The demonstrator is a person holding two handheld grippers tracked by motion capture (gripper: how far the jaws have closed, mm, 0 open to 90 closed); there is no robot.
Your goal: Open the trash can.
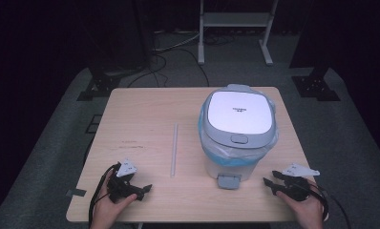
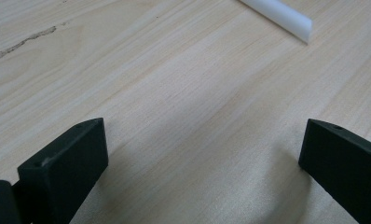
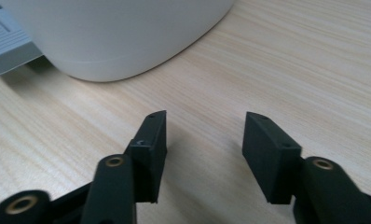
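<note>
A white pedal bin (image 1: 238,133) with a grey lid and a blue liner stands on the right half of the wooden table (image 1: 140,109). Its grey pedal (image 1: 228,181) faces the front edge. My right gripper (image 1: 270,180) rests just right of the pedal, open, with nothing between its jaws. In the right gripper view the gripper (image 3: 205,119) points at bare wood below the bin's base (image 3: 113,42), with the pedal (image 3: 6,44) at the left edge. My left gripper (image 1: 144,192) lies at the front left, jaws wide apart and empty. The left gripper view has this gripper (image 2: 204,128) over bare wood.
A thin white strip (image 1: 174,149) lies lengthwise on the middle of the table, and its near end (image 2: 281,17) lies ahead of the left jaws. Dark stands, cables and a white frame (image 1: 236,21) sit on the floor behind the table.
</note>
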